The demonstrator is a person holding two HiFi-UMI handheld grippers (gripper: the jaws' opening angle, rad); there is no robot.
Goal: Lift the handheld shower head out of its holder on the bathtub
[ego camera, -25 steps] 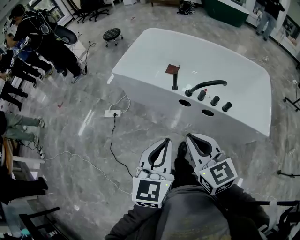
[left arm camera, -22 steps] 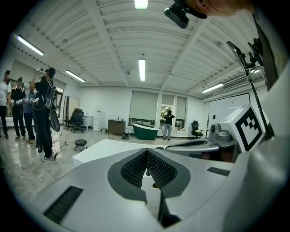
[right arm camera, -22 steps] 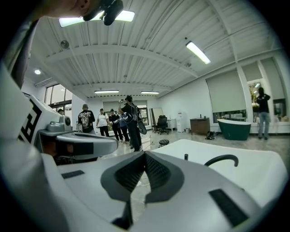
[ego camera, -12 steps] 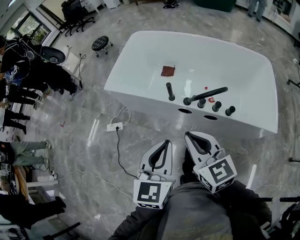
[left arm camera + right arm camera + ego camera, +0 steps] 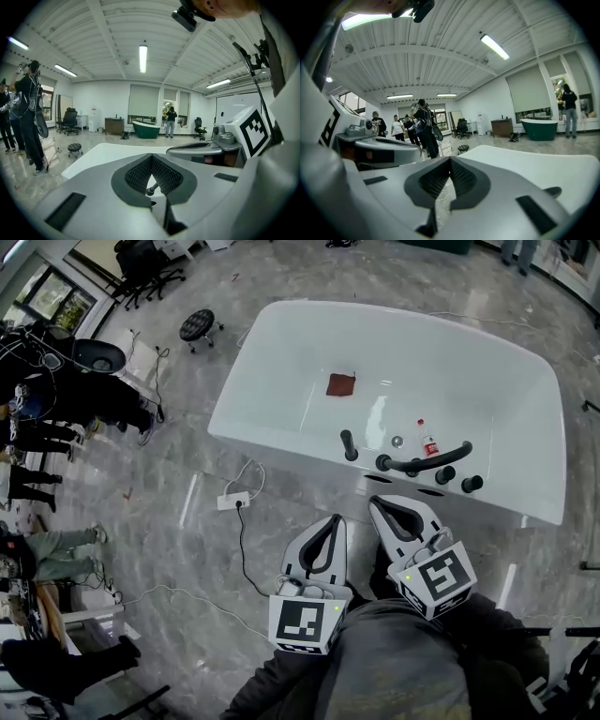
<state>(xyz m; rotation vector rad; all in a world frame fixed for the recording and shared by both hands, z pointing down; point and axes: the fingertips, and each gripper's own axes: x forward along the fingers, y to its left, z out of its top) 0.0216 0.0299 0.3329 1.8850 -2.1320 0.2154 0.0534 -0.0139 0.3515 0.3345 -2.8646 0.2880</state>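
The white bathtub (image 5: pixel 291 439) lies ahead of me in the head view. The black handheld shower head (image 5: pixel 348 444) stands upright in its holder on the tub's near rim, left of the black curved spout (image 5: pixel 427 458) and knobs (image 5: pixel 446 474). My left gripper (image 5: pixel 334 520) is shut and empty, a short way before the rim, below the shower head. My right gripper (image 5: pixel 382 505) is shut and empty beside it, near the spout. In the left gripper view the shower head (image 5: pixel 151 189) shows through a small gap under the closed pads (image 5: pixel 164 173).
Inside the tub lie a brown cloth (image 5: pixel 340 384), a small bottle (image 5: pixel 428 440) and the drain (image 5: pixel 397 441). A power strip (image 5: pixel 234 500) and its cable lie on the marble floor to the left. People (image 5: pixel 37 418) stand at far left, with a stool (image 5: pixel 198 325) beyond.
Both grippers have moved forward together toward the bathtub, which now lies closer. Both stay shut.
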